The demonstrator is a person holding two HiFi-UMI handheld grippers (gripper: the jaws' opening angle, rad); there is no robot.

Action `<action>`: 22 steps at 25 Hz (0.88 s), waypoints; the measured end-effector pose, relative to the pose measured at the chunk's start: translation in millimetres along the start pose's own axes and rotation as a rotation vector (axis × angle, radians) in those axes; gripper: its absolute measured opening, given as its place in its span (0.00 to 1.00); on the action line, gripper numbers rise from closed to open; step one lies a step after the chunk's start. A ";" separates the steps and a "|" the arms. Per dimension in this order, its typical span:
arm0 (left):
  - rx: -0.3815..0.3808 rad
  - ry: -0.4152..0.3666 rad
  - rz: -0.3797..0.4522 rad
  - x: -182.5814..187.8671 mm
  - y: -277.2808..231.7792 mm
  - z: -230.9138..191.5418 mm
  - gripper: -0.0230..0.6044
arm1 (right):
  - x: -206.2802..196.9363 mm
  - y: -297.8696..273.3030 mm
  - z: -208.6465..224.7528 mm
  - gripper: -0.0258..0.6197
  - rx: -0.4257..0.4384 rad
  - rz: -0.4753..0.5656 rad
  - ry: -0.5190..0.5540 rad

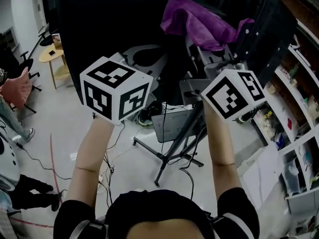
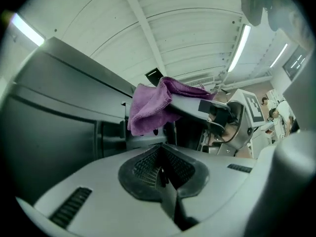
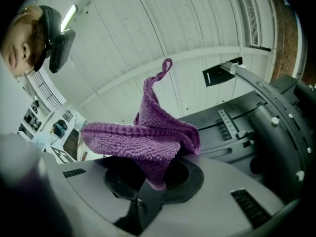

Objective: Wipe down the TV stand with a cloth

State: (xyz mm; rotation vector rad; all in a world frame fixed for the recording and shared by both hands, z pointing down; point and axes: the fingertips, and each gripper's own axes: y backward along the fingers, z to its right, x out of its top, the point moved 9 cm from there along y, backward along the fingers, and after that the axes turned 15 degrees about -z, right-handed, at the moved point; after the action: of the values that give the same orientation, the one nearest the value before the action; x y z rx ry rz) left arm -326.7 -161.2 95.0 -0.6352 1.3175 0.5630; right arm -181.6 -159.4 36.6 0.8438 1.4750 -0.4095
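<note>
A purple cloth (image 1: 199, 21) is bunched up high in front of me, and my right gripper (image 3: 153, 179) is shut on its lower fold. In the right gripper view the cloth (image 3: 148, 137) stands up in a peak above the jaws. My left gripper (image 2: 160, 174) is shut with nothing in it, just left of the cloth (image 2: 150, 107) and apart from it. Both arms are raised toward the big black TV screen (image 1: 99, 29). The TV stand's dark legs (image 1: 172, 151) spread on the floor below, and its post (image 3: 276, 117) shows at the right.
Cables (image 1: 109, 158) trail over the floor around the stand's legs. Open shelves (image 1: 299, 108) full of small items line the right side. A round wooden table (image 1: 52, 54) and a person (image 1: 15, 88) are at the far left. White sheets (image 1: 264, 173) lie on the floor at the right.
</note>
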 end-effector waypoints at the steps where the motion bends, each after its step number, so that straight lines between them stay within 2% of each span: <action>1: 0.014 0.000 0.005 4.3 2.4 -4.5 0.05 | 2.3 -6.5 -1.0 0.14 0.017 0.000 -0.003; 6: 0.057 0.055 0.029 10.3 13.7 -18.6 0.05 | 0.7 -28.2 3.0 0.14 0.035 -0.038 -0.009; 9: 0.087 0.044 0.027 8.3 15.0 -20.0 0.05 | -0.7 -34.9 9.5 0.14 0.021 -0.051 -0.018; 22: 0.021 0.053 -0.008 -5.5 2.4 -12.3 0.05 | 3.8 -10.3 47.1 0.14 -0.210 -0.059 -0.012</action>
State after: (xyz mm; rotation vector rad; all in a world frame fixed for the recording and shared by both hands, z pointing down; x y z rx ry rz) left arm -337.8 -168.3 98.5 -0.6415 1.3680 0.5284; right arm -155.7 -198.6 25.1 0.6309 1.5052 -0.2971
